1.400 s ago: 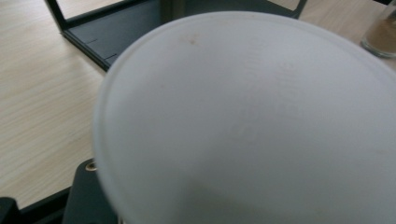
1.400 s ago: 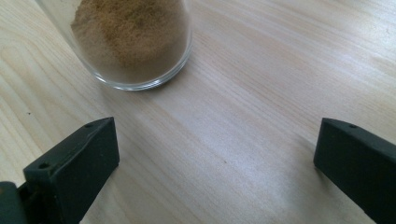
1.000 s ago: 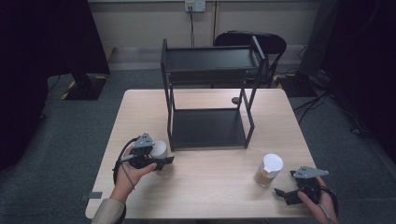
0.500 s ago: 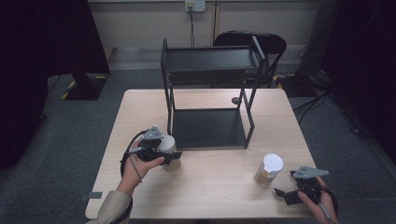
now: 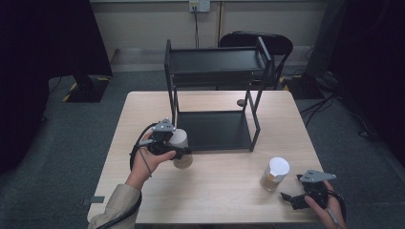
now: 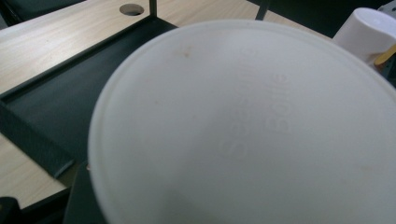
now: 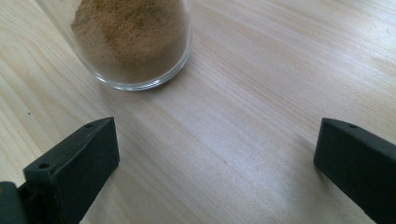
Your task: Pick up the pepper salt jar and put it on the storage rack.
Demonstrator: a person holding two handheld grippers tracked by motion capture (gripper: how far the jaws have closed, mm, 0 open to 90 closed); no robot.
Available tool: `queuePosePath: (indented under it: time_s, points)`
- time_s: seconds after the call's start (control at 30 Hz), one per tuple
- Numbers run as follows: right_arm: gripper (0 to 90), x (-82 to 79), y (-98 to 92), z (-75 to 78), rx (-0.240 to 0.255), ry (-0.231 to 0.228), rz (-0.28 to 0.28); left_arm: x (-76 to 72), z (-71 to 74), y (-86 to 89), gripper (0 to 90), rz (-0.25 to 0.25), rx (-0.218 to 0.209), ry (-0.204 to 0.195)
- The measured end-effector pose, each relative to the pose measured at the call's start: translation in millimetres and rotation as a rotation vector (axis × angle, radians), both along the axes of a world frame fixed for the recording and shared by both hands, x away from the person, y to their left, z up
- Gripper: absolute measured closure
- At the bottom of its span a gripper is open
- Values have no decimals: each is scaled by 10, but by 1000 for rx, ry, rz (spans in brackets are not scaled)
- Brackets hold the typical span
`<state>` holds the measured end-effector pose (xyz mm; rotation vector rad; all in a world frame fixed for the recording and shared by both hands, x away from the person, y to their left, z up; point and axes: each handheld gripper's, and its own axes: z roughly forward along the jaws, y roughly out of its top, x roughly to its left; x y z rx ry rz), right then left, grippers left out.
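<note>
The left hand-held gripper (image 5: 184,151) clasps a white-lidded jar (image 5: 180,148) beside the black rack (image 5: 215,95) (right hand-held gripper (image 5: 288,196) agape).

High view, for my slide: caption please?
Left hand-held gripper holds a white-lidded jar beside a black shelf rack.

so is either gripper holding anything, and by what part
The left gripper holds a white-lidded jar, clamped around its body just under the lid. The right gripper is open on the table and holds nothing.
</note>
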<state>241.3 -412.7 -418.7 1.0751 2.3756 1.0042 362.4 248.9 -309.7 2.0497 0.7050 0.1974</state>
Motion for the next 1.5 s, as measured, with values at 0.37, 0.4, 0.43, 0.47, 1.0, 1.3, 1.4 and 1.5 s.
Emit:
queuePosePath:
  time_s: [0.37, 0.4, 0.43, 0.47, 1.0, 1.3, 1.4, 1.5]
  points:
    - [0, 0, 0, -1, 0, -1, 0, 130, 290, -185, 355, -23, 5, -8]
    - [0, 0, 0, -1, 0, -1, 0, 151, 314, -199, 355, -28, 4, -6]
    - [0, 0, 0, 0, 0, 0, 0, 151, 314, -199, 355, -28, 4, -6]
    - [0, 0, 0, -1, 0, -1, 0, 171, 340, -213, 355, -32, 5, -2]
    - [0, 0, 0, -1, 0, 0, 0, 373, 703, -427, 356, -44, 15, -14]
    - [0, -1, 0, -1, 1, 0, -1, 478, 879, -513, 357, -49, 16, -18]
    - [0, -1, 0, -2, 1, -2, 0, 513, 932, -514, 357, -45, 9, -18]
    - [0, -1, 0, -2, 1, -2, 0, 547, 1003, -523, 357, -38, 15, -21]
